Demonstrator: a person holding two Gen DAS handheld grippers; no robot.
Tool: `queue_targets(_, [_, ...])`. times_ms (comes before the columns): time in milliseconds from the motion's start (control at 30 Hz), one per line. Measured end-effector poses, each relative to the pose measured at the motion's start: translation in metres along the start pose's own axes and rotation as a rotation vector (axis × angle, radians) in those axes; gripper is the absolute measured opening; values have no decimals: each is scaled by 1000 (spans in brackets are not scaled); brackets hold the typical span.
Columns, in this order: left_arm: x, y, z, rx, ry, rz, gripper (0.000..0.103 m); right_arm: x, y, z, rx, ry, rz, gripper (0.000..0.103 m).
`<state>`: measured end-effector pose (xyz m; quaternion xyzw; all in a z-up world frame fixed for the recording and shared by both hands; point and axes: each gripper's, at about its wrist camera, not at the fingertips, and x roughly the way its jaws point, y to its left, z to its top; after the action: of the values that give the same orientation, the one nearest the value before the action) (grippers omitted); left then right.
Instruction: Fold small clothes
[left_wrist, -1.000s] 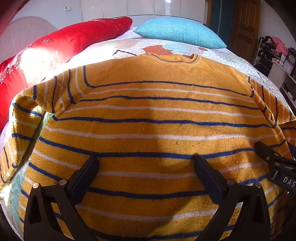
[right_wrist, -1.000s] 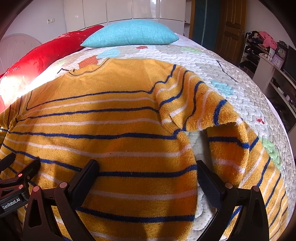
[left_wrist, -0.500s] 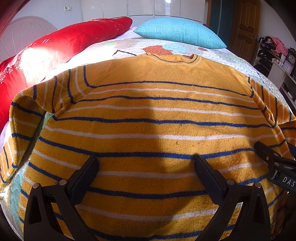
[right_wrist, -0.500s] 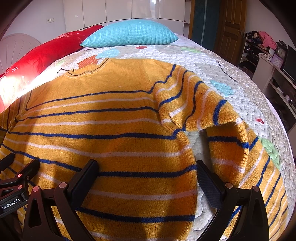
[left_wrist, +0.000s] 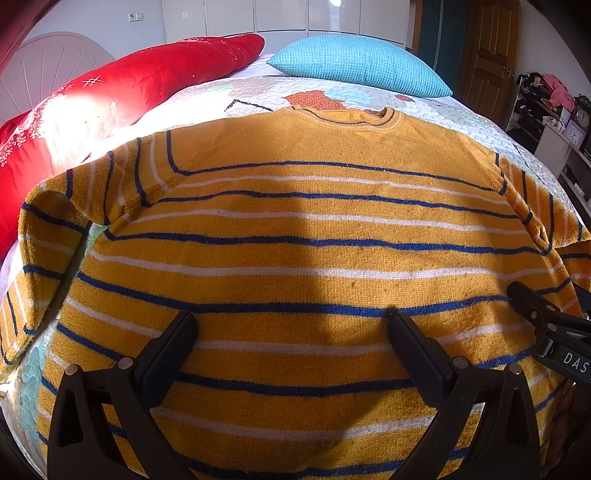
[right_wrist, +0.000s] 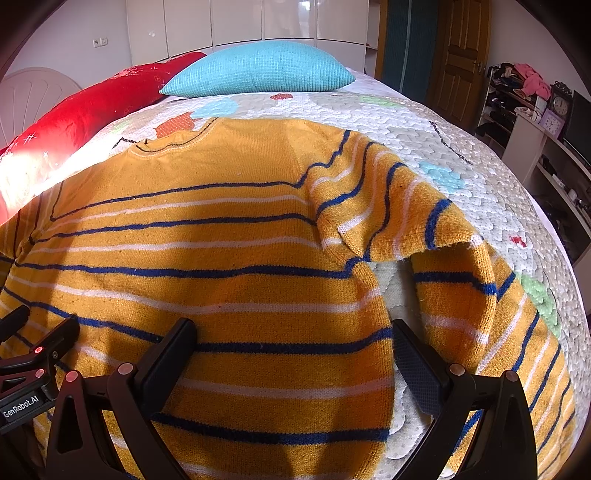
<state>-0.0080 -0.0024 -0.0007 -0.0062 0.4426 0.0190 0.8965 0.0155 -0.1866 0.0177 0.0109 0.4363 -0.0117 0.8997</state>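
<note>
Hovering both claws, left (left_wrist: 291, 325) and right (right_wrist: 293, 332), wide & empty over flat sweater (left_wrist: 295, 258); fold not begun. Next: grab sleeve (right_wrist: 461, 295), lower right of frame.

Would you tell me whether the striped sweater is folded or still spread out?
Spread out: the striped sweater lies flat on the quilt, sleeves out at both sides.

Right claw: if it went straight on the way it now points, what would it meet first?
Most likely the sweater: the open right claw has its body panel and side edge directly ahead. Depth is unclear, but nothing else shows in between.
</note>
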Motion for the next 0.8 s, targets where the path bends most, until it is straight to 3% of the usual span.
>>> queue_targets(200, [-2, 2, 0, -3, -4, -10, 103, 1, 0, 1, 0, 0, 3, 103])
queue_targets(300, [-10, 12, 1, -26, 13, -69, 102, 1, 0, 1, 3, 1, 5, 103])
queue_targets(467, [-65, 54, -9, -96, -37, -119, 102, 1, 0, 0, 3, 2, 4, 103])
queue_targets(533, [-87, 82, -15, -99, -79, -84, 102, 1, -1, 0, 4, 1, 5, 103])
queue_targets(600, [-102, 113, -21, -98, -89, -2, 102, 1, -1, 0, 5, 1, 6, 103])
queue_targets(800, [-108, 209, -54, -106, -24, 184, 102, 1, -1, -1, 4, 1, 5, 103])
